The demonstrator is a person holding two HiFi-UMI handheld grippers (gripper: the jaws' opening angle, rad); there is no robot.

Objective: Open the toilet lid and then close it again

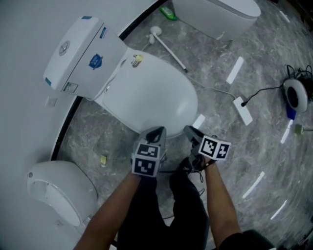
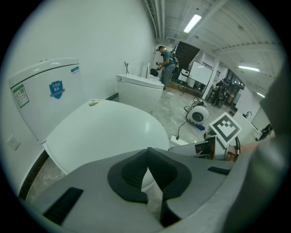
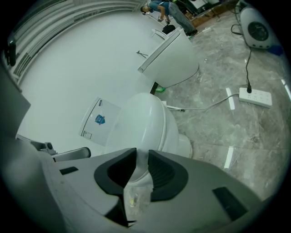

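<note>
A white toilet with its lid (image 1: 151, 93) down stands in the middle, its tank (image 1: 80, 53) against the wall at upper left. My left gripper (image 1: 157, 131) hovers at the lid's front edge, shut, with nothing between its tips; in the left gripper view the left gripper (image 2: 146, 152) points over the lid (image 2: 104, 132). My right gripper (image 1: 190, 130) is at the front right of the rim. In the right gripper view the right gripper (image 3: 142, 154) has a narrow gap, and the lid's (image 3: 143, 123) front edge shows in it. I cannot see the pads pressing on it.
A second toilet (image 1: 54, 190) sits at lower left and another (image 1: 220, 14) at the top. A toilet brush (image 1: 166, 44), a power strip (image 1: 243, 110) with cable and a round device (image 1: 296, 95) lie on the marble floor. A person (image 2: 167, 63) works far off.
</note>
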